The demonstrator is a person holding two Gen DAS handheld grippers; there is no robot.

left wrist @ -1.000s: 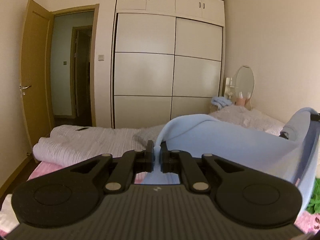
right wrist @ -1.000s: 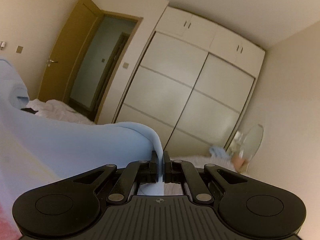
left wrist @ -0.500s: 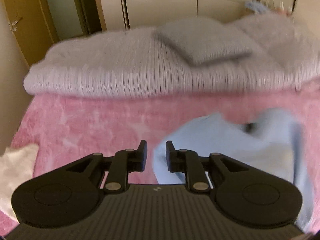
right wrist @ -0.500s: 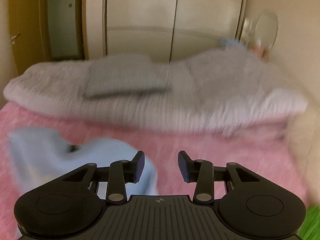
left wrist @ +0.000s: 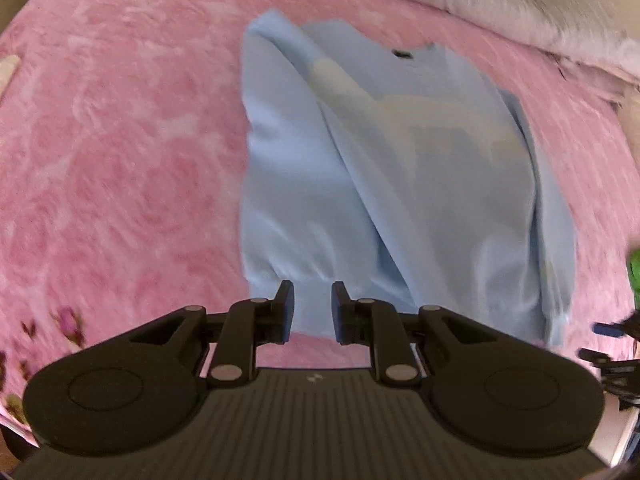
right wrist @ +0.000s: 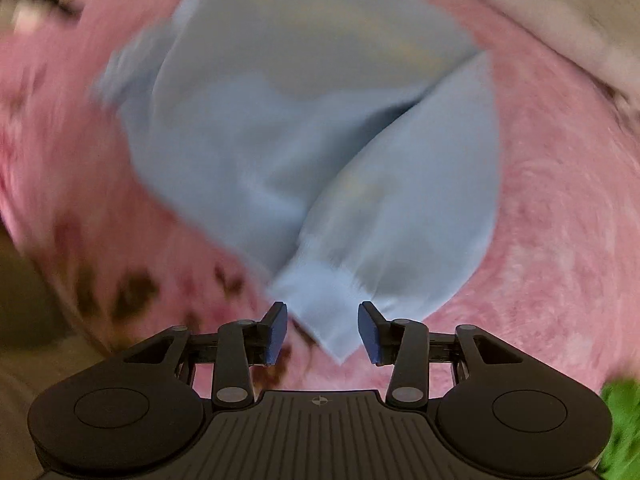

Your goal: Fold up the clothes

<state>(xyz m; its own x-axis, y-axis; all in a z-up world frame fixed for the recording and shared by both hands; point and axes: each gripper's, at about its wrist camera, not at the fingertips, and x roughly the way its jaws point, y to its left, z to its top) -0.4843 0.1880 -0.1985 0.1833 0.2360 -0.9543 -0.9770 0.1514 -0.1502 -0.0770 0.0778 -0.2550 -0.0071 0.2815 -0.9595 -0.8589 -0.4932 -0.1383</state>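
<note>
- Light blue sweatshirt point(left wrist: 400, 168) spread on the pink blanket point(left wrist: 120, 140) of the bed, neckline at the far end with a small dark label, hem and cuffs at the near end.
- One sleeve folded across the body in a long diagonal; faint pale print showing on the chest.
- Seen blurred from the right wrist view, same sweatshirt point(right wrist: 280, 128) with a ribbed cuff lying nearest the camera.
- Left gripper point(left wrist: 313, 305) just above the near hem, fingers parted by a narrow gap, nothing between them.
- Right gripper point(right wrist: 322, 332) over the cuff, fingers spread wide, blue pads visible, cuff lying below the gap and not pinched.
- Grey ribbed bedding point(left wrist: 520, 4) bunched along the far edge of the blanket.
- Something bright green point(right wrist: 620, 420) at the right margin, too blurred to identify.
</note>
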